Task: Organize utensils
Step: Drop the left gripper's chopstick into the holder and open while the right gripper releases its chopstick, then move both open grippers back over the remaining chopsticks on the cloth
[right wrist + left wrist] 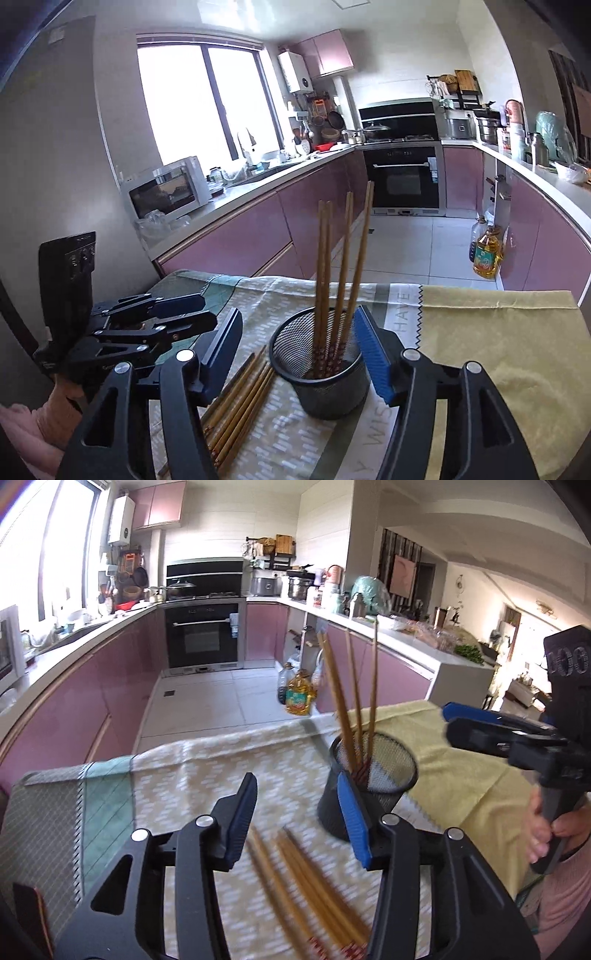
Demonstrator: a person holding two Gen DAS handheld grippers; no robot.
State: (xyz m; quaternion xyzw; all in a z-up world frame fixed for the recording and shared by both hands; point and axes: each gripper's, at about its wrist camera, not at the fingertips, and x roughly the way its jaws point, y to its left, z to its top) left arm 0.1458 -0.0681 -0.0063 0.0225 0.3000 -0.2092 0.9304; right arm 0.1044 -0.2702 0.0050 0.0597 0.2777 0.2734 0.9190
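Note:
A black mesh cup (369, 775) (321, 373) stands on the cloth-covered table with several wooden chopsticks (351, 701) (340, 273) upright in it. More chopsticks (306, 890) (240, 398) lie loose on the patterned cloth beside the cup. My left gripper (299, 812) is open and empty above the loose chopsticks; its right finger is in front of the cup. It also shows in the right wrist view (192, 308). My right gripper (303, 354) is open and empty, its fingers standing on either side of the cup. It shows in the left wrist view (452, 716).
A patterned cloth (221, 775) and a yellow cloth (461, 775) (498, 350) cover the table. The table's far edge drops to the kitchen floor, where oil bottles (299, 698) stand. Pink cabinets and counters line both sides.

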